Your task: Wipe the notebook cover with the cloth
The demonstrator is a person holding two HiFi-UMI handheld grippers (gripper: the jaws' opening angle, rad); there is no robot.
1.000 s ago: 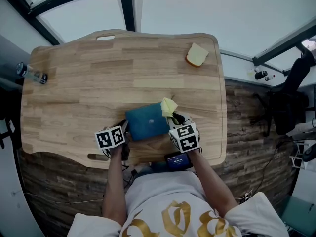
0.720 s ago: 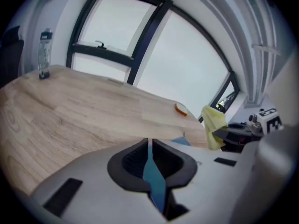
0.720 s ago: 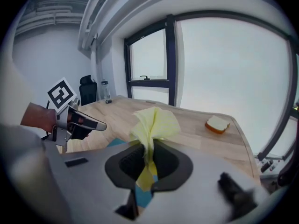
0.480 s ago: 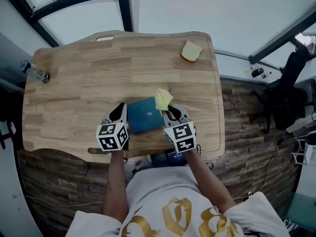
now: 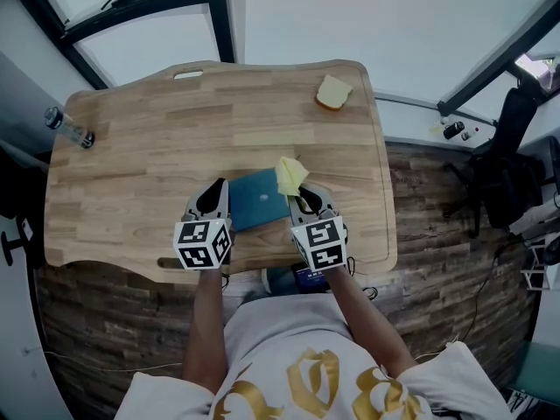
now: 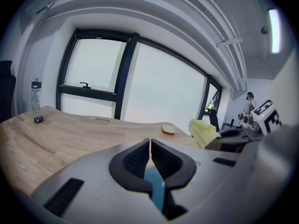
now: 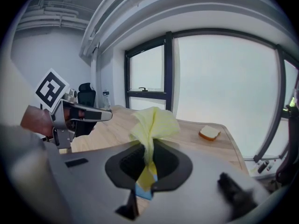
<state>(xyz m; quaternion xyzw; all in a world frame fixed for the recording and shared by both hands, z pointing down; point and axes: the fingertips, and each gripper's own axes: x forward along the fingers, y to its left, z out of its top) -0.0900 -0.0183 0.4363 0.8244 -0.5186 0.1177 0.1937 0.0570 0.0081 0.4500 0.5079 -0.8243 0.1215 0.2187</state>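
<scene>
A teal notebook [image 5: 256, 201] lies on the wooden table [image 5: 149, 156] near its front edge, between my two grippers. My left gripper [image 5: 216, 192] is at the notebook's left edge with its jaws together, and a sliver of teal notebook [image 6: 154, 190] shows between them. My right gripper [image 5: 303, 198] is shut on a crumpled yellow cloth [image 5: 290, 175] at the notebook's right edge. In the right gripper view the cloth [image 7: 154, 124] stands up out of the jaws, with a bit of teal below it.
A sponge-like yellow and orange block [image 5: 333, 93] lies at the table's far right corner. A clear bottle [image 5: 67, 128] is at the far left edge. A dark chair and cables [image 5: 512, 173] are on the floor to the right. Windows run behind the table.
Both grippers have moved slightly forward from the table's near edge and their jaws now show beside the notebook. The cloth has shifted a little left. Almost nothing moved in the last half second.
</scene>
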